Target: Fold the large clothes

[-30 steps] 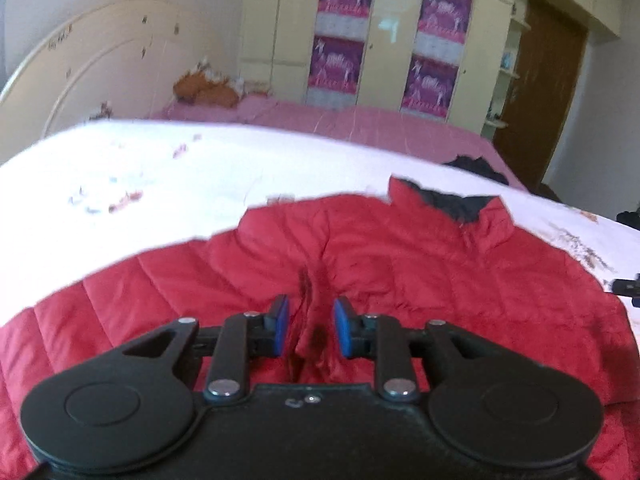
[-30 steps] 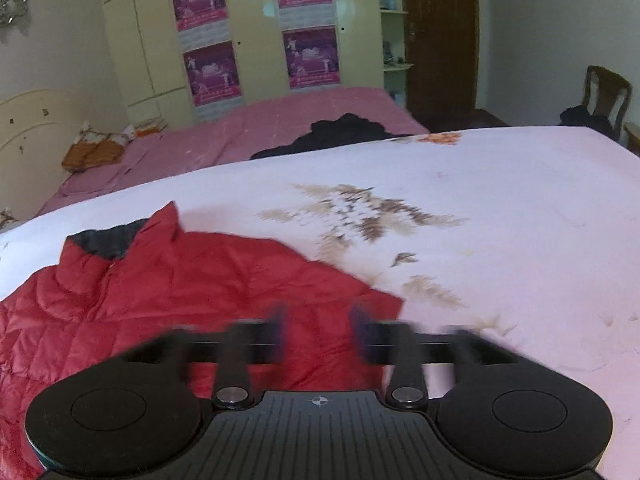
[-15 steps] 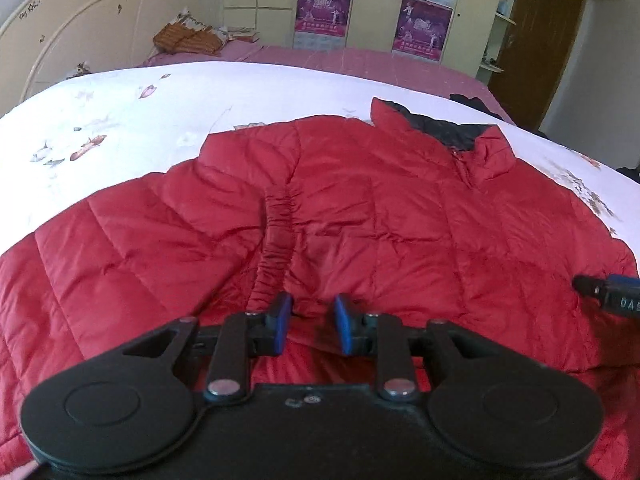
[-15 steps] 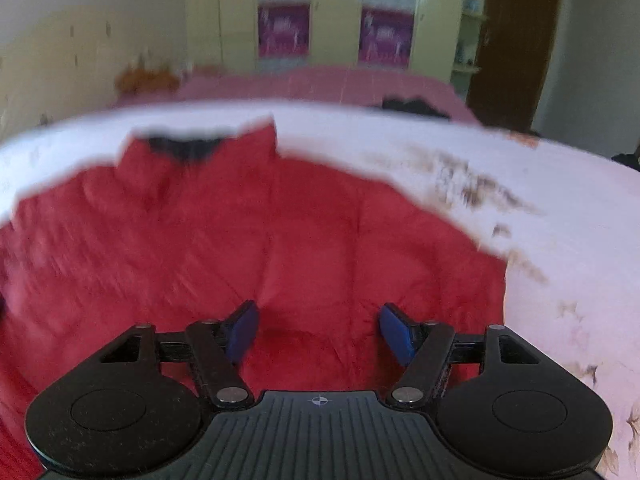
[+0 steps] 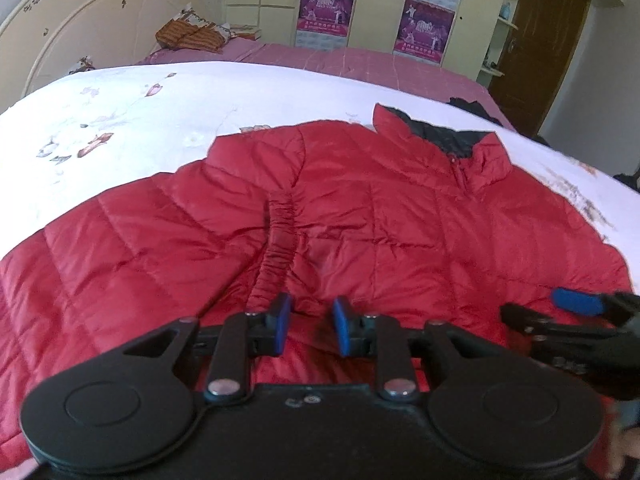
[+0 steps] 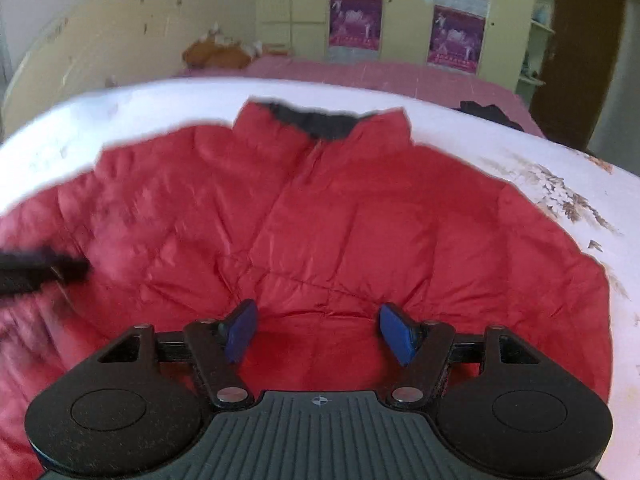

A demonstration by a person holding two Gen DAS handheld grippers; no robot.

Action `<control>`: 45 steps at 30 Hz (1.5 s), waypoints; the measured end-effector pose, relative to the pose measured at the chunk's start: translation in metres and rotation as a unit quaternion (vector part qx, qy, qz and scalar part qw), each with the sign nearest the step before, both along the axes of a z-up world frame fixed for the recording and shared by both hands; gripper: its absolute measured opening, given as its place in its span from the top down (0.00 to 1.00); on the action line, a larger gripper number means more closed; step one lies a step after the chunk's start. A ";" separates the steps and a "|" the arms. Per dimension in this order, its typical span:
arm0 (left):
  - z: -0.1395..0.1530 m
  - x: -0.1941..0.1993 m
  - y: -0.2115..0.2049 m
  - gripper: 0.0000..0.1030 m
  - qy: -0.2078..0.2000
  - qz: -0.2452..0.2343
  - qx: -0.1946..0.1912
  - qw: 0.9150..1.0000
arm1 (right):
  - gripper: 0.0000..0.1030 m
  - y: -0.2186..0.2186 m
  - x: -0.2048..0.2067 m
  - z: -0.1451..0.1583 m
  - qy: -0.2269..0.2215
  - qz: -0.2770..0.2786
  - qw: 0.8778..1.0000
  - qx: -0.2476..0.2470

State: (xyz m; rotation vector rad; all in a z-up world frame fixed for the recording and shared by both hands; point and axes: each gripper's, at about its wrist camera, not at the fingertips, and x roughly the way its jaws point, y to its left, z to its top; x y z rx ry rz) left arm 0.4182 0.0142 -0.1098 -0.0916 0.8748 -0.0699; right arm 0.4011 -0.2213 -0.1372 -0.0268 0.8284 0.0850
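Observation:
A red puffer jacket [image 5: 400, 220] lies spread front-up on the white floral bedspread [image 5: 160, 112], its black-lined collar [image 5: 440, 136] at the far side. One sleeve is folded across the body, and its gathered cuff [image 5: 280, 240] runs down to my left gripper [image 5: 311, 322]. The blue pads there stand narrowly apart with red sleeve fabric pinched between them. My right gripper [image 6: 320, 334] hovers open over the jacket's [image 6: 340, 220] lower right part with nothing between its fingers. It also shows at the right edge of the left wrist view.
A second bed with a pink cover [image 5: 360, 64] lies beyond, with dark clothes [image 5: 472, 108] on its corner. A cream headboard [image 5: 80, 28] stands on the left, a wardrobe with posters [image 5: 424, 28] behind and a brown door [image 5: 540, 40] at right.
My left gripper has sunk with the sleeve, which now lies flat across the jacket. My right gripper swept left from the bare bedspread to above the jacket and rolled.

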 end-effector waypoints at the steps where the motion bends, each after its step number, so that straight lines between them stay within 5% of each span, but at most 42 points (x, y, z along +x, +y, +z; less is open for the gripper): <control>1: 0.003 -0.004 0.004 0.76 0.000 0.002 -0.001 1.000 | 0.35 0.000 0.001 0.000 0.003 -0.002 1.000 0.003; 11: 0.020 -0.068 0.084 0.61 0.019 0.096 -0.034 0.995 | 0.35 0.035 -0.008 0.032 -0.019 0.018 0.999 0.044; 18: 0.017 -0.119 0.146 0.51 0.039 0.185 -0.062 0.980 | 0.35 0.075 -0.002 0.025 -0.009 0.049 0.997 0.050; 28: 0.008 -0.184 0.199 0.39 0.048 0.294 -0.128 0.946 | 0.35 0.096 0.005 0.008 0.010 0.080 0.997 0.007; 32: 0.003 -0.204 0.219 0.39 0.031 0.336 -0.164 0.927 | 0.35 0.091 -0.001 0.019 -0.003 0.066 0.997 0.038; 37: -0.008 -0.206 0.243 0.38 -0.004 0.368 -0.214 0.905 | 0.35 0.105 -0.002 0.009 0.007 0.076 0.997 0.010; 41: -0.012 -0.204 0.253 0.47 -0.036 0.389 -0.223 0.893 | 0.35 0.105 0.000 0.008 0.010 0.075 0.997 0.011; 45: -0.013 -0.196 0.254 0.79 -0.045 0.384 -0.182 0.904 | 0.35 0.106 -0.001 0.005 0.010 0.073 0.997 0.009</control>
